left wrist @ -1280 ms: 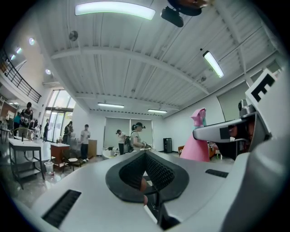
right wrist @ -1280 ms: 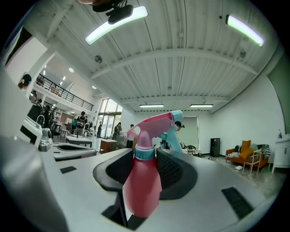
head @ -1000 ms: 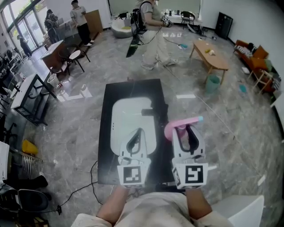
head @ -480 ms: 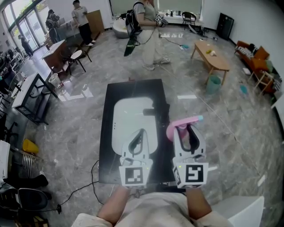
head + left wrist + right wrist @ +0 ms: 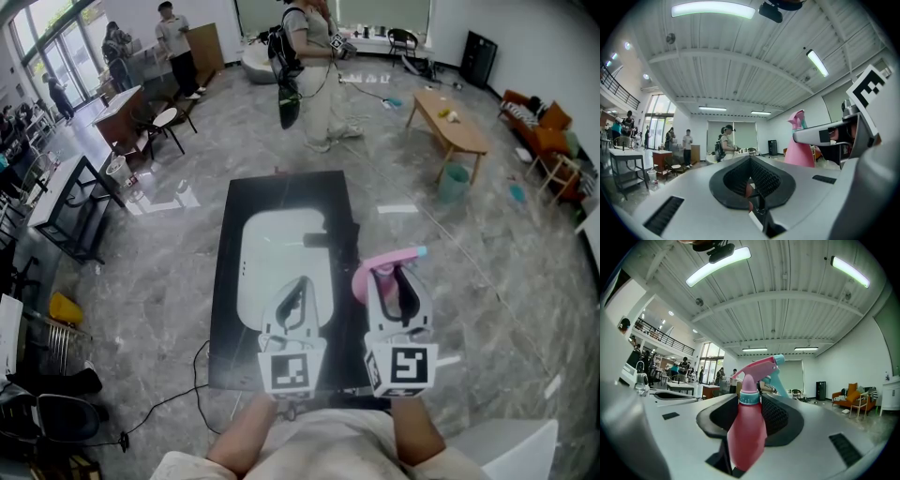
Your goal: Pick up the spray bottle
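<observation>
A pink spray bottle [image 5: 367,278] with a pink and teal trigger head stands upright between the jaws of my right gripper [image 5: 399,273], which is shut on its body. It is by the right edge of the black table [image 5: 223,309]. In the right gripper view the spray bottle [image 5: 746,427] fills the gap of my right gripper [image 5: 751,404], nozzle pointing right. My left gripper [image 5: 294,282] hovers beside it over the white basin [image 5: 267,248], shut with nothing in it. In the left gripper view my left gripper [image 5: 751,161] shows jaw tips that meet, and the spray bottle [image 5: 799,151] rises at the right.
A person with a backpack [image 5: 305,56] stands beyond the table's far end. A wooden bench table [image 5: 448,117] and a green bin [image 5: 451,178] are at the back right. Desks and chairs [image 5: 112,122] line the left. A cable [image 5: 178,394] lies on the floor near the table's left corner.
Both grippers have kept their places, the right one still holding the bottle. The person at the back has turned and shifted a little.
</observation>
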Demonstrator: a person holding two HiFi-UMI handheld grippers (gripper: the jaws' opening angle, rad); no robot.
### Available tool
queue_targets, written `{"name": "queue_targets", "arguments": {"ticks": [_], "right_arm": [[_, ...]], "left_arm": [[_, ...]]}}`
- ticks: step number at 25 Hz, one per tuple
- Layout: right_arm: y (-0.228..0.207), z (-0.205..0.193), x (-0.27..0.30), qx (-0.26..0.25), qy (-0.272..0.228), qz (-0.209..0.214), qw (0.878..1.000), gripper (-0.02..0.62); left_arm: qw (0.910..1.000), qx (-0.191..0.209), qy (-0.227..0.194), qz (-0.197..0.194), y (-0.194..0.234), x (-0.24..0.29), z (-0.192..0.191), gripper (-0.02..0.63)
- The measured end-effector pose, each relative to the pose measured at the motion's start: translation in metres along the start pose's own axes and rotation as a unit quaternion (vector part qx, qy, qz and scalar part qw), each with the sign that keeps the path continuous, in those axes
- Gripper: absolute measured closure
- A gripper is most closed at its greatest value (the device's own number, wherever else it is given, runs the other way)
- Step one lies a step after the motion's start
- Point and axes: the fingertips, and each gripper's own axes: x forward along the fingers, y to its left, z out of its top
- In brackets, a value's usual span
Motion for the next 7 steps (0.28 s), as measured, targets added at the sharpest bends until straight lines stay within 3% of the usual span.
{"name": "queue_targets", "arguments": {"ticks": [7], "right_arm": [[-0.0081, 0.0005, -0.0006, 0.003, 0.000, 0.000, 1.000, 0.433]], "left_arm": [[1.0000, -0.003, -0.007, 0.001, -0.0055, 0.0028, 0.0064, 0.604]]}}
